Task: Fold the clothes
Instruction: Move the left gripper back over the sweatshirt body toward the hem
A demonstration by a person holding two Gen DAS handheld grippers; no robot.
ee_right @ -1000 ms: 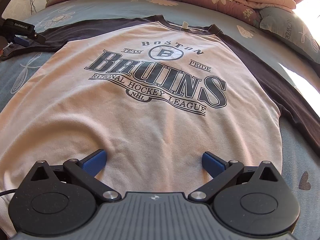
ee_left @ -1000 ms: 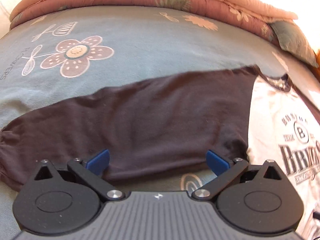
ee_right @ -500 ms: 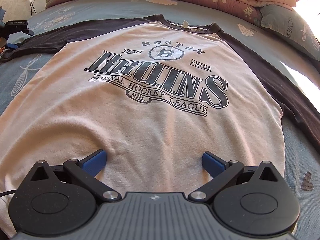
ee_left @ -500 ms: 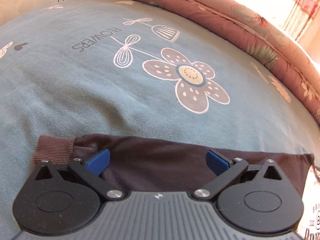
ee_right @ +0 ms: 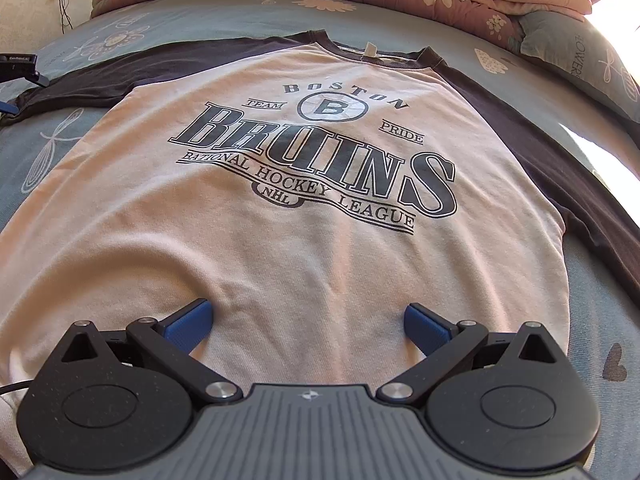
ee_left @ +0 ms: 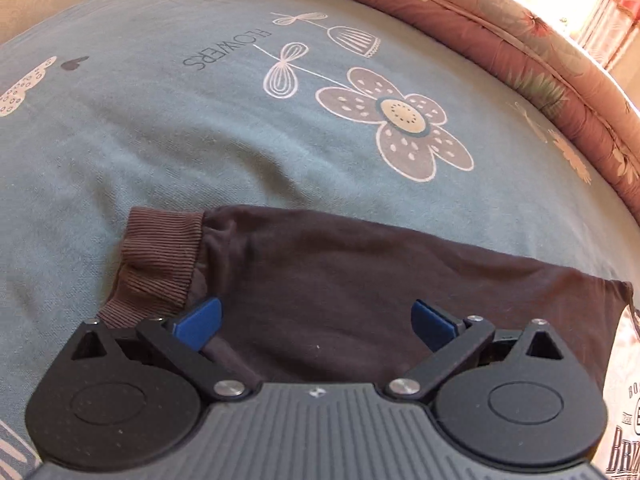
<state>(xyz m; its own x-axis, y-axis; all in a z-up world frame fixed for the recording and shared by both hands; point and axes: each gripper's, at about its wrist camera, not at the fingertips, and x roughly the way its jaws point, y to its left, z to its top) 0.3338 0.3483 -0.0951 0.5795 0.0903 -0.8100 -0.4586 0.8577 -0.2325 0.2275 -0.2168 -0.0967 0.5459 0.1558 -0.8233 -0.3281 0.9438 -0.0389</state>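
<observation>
both tools gape wide: left tool (ee_left: 316, 318) over the dark sleeve (ee_left: 360, 276), right tool (ee_right: 308, 322) over the shirt (ee_right: 280, 200) hem.

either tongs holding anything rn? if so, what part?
Nothing held. Left tongs are open over the dark sleeve, near its cuff. Right tongs are open over the shirt body near the hem.

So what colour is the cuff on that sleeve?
Brown, ribbed cuff on a darker sleeve; clearest in the left wrist view.
</observation>
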